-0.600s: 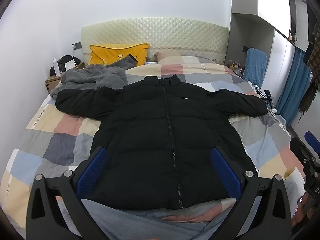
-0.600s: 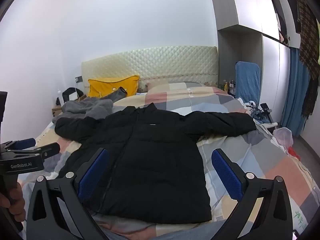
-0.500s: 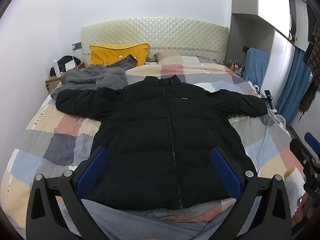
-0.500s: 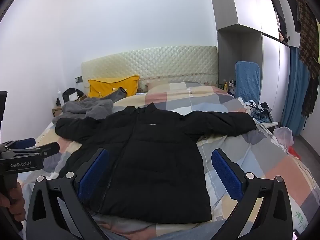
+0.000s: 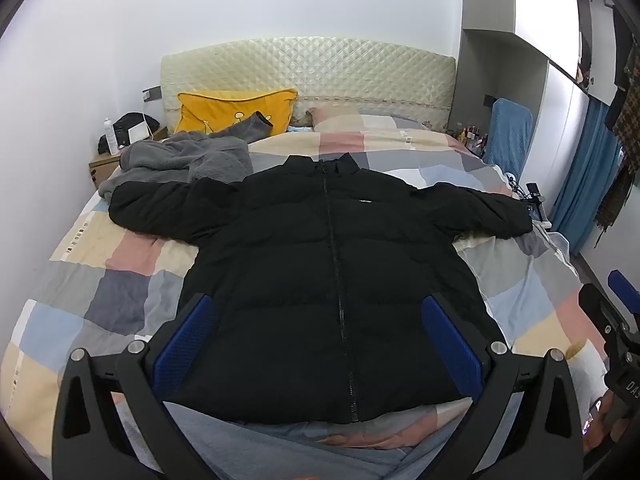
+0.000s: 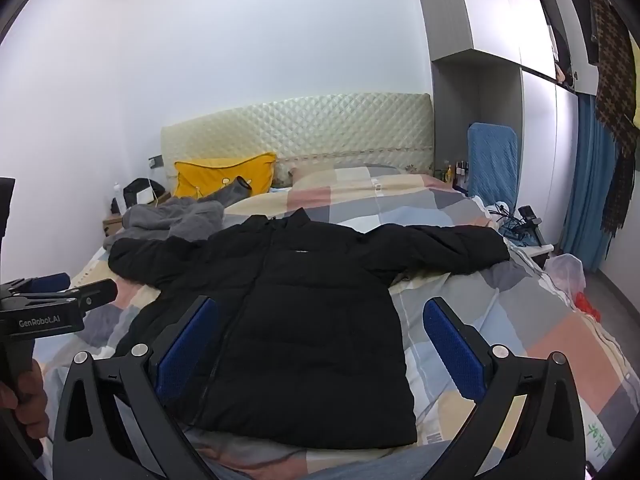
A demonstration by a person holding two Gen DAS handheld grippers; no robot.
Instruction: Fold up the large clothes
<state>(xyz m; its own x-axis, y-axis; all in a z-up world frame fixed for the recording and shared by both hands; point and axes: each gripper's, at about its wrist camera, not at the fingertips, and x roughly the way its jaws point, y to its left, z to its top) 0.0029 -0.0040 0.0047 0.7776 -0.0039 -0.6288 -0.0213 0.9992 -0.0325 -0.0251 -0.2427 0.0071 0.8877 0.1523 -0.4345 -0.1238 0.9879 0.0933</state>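
Jacket: a black puffer jacket [image 5: 328,280] lies flat and face up on the bed, zip closed down its middle, collar toward the far headboard, hem at the near edge, both sleeves spread out to left and right.
Bed: the bed [image 5: 120,280] carries a patchwork cover of grey, pink, beige and blue squares; the jacket fills most of its middle.
Headboard: a cream quilted headboard [image 5: 308,68] stands against the white far wall.
Wardrobe: grey and white cupboards [image 6: 540,120] fill the right side, with a blue curtain [image 6: 588,192] beyond them.
Grey garment: a fleecy grey garment [image 5: 184,160] lies bunched at the far left of the bed, touching the jacket's left sleeve.
Pillow: a yellow pillow [image 5: 224,110] leans on the headboard behind the grey garment.
Nightstand: a small nightstand [image 5: 106,162] at the far left holds a bottle and a dark bag.
Left tool: the left tool [image 5: 320,340] hangs over the near hem, blue pads wide apart, nothing between them, clear of the cloth.
Right tool: the right tool [image 6: 320,340] hovers over the jacket's near right part, pads likewise spread wide and gripping nothing.
Hand: a hand [image 6: 24,392] at the near left grips the left tool's handle.
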